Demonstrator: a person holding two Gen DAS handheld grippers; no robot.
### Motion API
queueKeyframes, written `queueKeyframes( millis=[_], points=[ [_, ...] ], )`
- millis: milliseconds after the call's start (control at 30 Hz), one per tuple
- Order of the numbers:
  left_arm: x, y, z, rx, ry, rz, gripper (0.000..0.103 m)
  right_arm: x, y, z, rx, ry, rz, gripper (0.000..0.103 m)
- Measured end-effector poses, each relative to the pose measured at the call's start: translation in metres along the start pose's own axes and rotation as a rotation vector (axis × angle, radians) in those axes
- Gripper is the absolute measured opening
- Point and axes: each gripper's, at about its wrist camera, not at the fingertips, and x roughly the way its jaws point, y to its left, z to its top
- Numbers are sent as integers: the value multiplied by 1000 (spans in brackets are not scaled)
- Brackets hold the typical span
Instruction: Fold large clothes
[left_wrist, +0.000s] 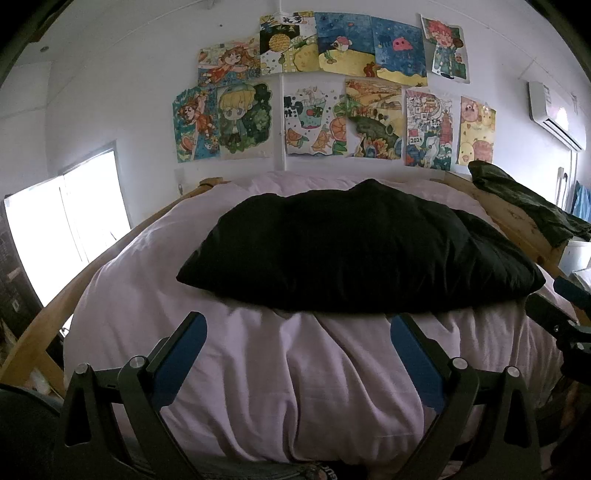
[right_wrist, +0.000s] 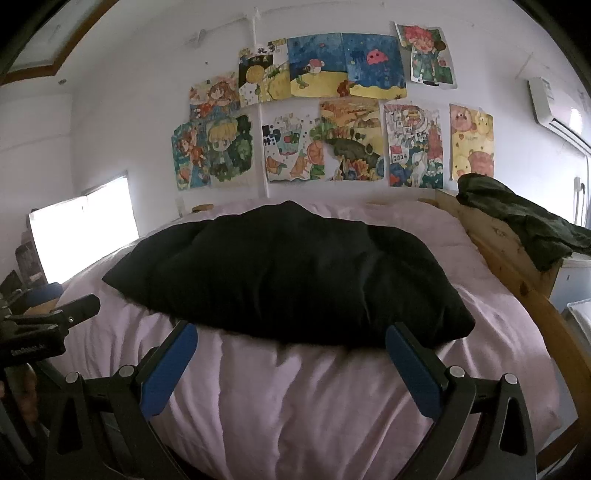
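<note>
A large black garment (left_wrist: 354, 247) lies folded into a wide flat bundle across the middle of a pale pink bed cover (left_wrist: 280, 376); the right wrist view shows the same black garment (right_wrist: 288, 277) on the pink cover (right_wrist: 295, 398). My left gripper (left_wrist: 297, 321) is open just short of the garment's near edge, nothing between its blue pads. My right gripper (right_wrist: 291, 330) is also open at the near edge, empty. The right gripper's body (left_wrist: 569, 317) shows at the left view's right edge; the left gripper's body (right_wrist: 44, 321) shows at the right view's left edge.
A wooden bed frame (right_wrist: 517, 258) runs along the right side, with a dark green garment (right_wrist: 524, 218) draped over it. Drawings (left_wrist: 332, 92) cover the wall behind the bed. A bright window (left_wrist: 66, 221) is on the left, an air conditioner (left_wrist: 554, 114) high on the right.
</note>
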Motion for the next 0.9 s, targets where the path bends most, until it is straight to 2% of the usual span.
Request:
queueKeyframes(
  millis=[900],
  points=[
    [-1, 3, -1, 10, 0, 7, 98, 2, -1, -3, 19, 9, 1, 103]
  ],
)
